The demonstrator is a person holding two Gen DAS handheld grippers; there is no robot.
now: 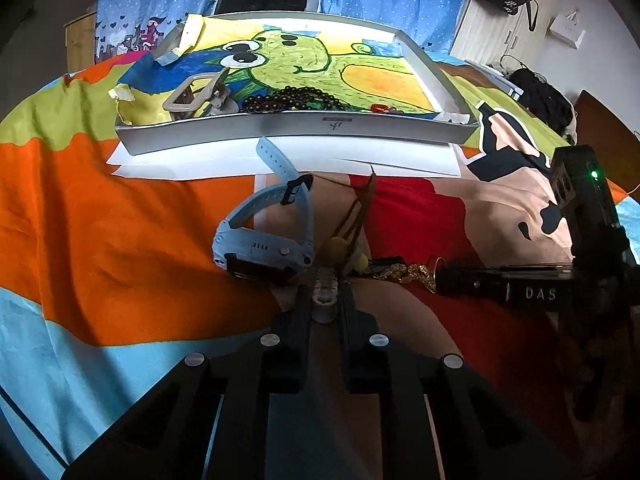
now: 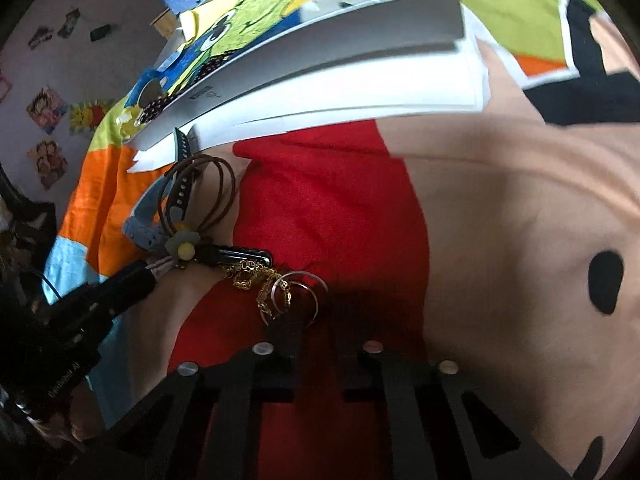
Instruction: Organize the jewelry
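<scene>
- Left gripper (image 1: 325,294) pinches a small white beaded piece (image 1: 324,285) beside the blue watch (image 1: 264,236).
- Right gripper (image 2: 310,320) pinches silver hoop rings (image 2: 298,292) tangled with a gold chain (image 2: 252,274).

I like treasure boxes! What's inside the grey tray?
Inside the grey tray: a frog drawing, dark beads, a beige clip, something red. The front wall hides anything lower.

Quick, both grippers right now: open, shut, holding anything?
Left gripper: shut on the small pale beaded piece.
Right gripper: shut on the silver hoop ring beside the gold chain.
</scene>
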